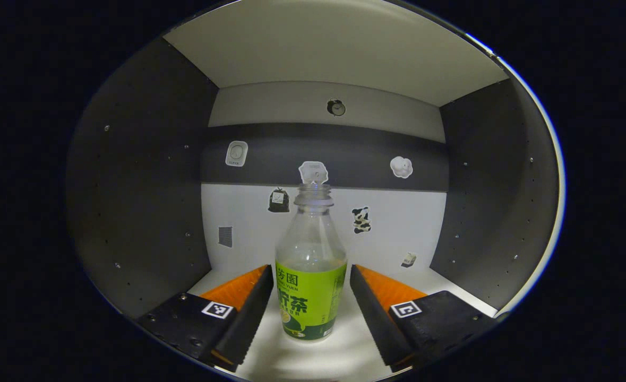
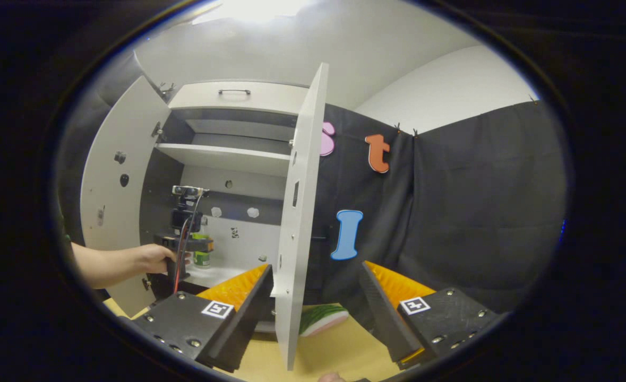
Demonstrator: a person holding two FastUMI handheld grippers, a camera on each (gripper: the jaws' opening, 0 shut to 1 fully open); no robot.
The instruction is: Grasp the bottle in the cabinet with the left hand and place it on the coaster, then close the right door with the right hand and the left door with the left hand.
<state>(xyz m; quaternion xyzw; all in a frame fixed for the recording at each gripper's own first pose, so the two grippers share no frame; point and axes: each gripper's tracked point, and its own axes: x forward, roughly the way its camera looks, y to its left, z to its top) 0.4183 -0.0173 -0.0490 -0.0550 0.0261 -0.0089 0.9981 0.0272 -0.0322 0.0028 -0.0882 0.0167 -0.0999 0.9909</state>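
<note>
A clear, capless bottle (image 1: 311,276) with a green label stands upright on the white cabinet floor (image 1: 344,350). My left gripper (image 1: 311,269) is open and straddles it, a finger close on each side at label height. In the right gripper view a hand (image 2: 153,259) holds that left gripper (image 2: 185,245) inside the cabinet at the bottle (image 2: 202,258). My right gripper (image 2: 315,269) is open with nothing held, outside the cabinet. The open right door (image 2: 298,212) stands edge-on between its fingers. The left door (image 2: 116,175) is swung wide open. A green and pink coaster (image 2: 320,318) lies on the wooden table (image 2: 339,353).
Dark side walls (image 1: 143,212) close in on both sides of the bottle, and the back wall (image 1: 397,228) carries small stickers. A white shelf (image 2: 228,155) sits above this compartment. Black cloth (image 2: 477,212) hangs to the right of the cabinet.
</note>
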